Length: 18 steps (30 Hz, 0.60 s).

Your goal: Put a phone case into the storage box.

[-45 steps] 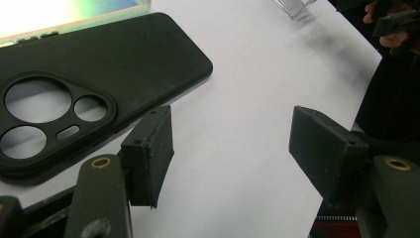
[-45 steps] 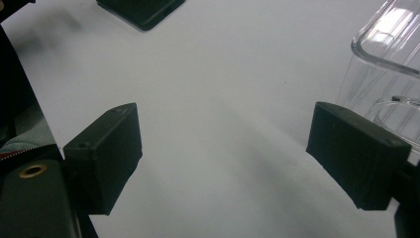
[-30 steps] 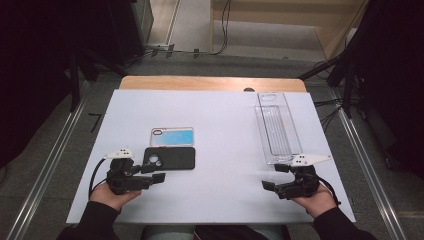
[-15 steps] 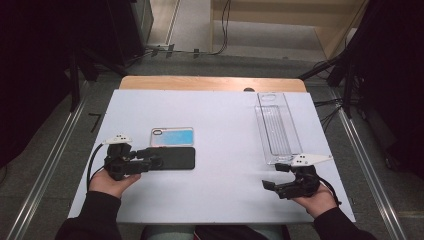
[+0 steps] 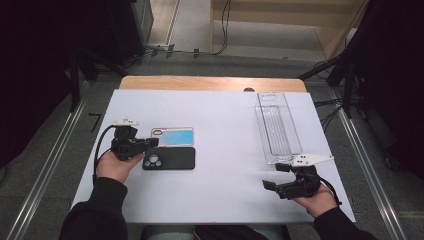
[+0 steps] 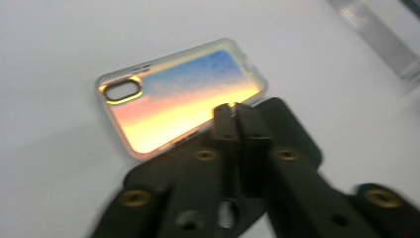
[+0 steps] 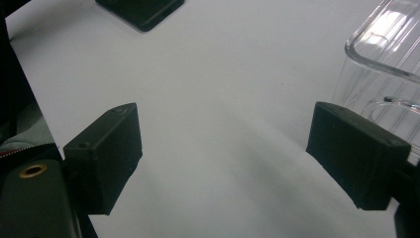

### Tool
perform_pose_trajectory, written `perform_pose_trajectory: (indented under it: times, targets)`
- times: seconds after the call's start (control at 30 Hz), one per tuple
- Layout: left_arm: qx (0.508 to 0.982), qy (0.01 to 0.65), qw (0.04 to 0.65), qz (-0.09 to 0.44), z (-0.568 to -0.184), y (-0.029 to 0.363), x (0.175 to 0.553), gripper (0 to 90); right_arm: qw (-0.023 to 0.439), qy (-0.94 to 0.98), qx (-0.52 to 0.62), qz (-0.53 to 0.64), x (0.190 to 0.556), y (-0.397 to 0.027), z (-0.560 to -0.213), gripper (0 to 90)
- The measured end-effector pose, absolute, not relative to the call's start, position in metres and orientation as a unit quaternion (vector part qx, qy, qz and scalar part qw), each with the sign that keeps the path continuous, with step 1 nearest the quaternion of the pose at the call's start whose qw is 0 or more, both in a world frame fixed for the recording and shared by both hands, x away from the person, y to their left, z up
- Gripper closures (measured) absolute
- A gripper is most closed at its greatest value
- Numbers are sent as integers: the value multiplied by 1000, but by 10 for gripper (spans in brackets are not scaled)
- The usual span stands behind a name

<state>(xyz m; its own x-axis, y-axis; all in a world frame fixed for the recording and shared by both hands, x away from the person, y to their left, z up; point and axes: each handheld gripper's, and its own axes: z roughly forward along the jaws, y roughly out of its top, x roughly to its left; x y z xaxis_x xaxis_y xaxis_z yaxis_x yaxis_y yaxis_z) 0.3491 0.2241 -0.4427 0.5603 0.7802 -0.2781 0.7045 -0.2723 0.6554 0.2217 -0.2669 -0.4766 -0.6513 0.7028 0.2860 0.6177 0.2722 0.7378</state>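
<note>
case: iridescent phone case [image 6: 183, 96] lies flat on the white table [image 5: 225, 200], at 10 o'clock from table centre, long side touching or just beside the black phone [image 5: 169, 158] at its 6 o'clock
left gripper [image 5: 150, 143]: at the case's 9 o'clock end; jaws have just been closing and now press together with nothing between them, tips over the case's near long edge in the left gripper view
right gripper [image 5: 274, 177]: at 4 o'clock on the table, just below the clear tray [image 5: 277, 127]; jaws spread, holding nothing
step: likely nudging or repositioning the case with closed tips
how to do it well: keep the tips low and level, push on the rim rather than the glossy face so they don't skid over it, move slowly, avoid dragging the phone along
risk: case may pivot instead of sliding
</note>
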Motion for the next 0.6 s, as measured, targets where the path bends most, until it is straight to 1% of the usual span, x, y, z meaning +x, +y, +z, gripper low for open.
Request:
perform_pose_trajectory:
  times: [0.1,0.13,0.2,0.47,0.6]
  targets:
    - [792,492,360,36,-458,230,362,900,48,797,413,438,221,-267,-476,121]
    - [792,496,355,39,-461,231,364,900,48,797,412,438,221,-267,-476,120]
    - [790,500,351,47,-464,233,367,900,49,797,412,439,221,-267,-476,121]
    - [782,521,341,43,-473,243,371,900,49,797,411,439,220,-267,-476,121]
    - [783,527,326,44,-477,244,374,900,49,797,412,439,220,-267,-476,121]
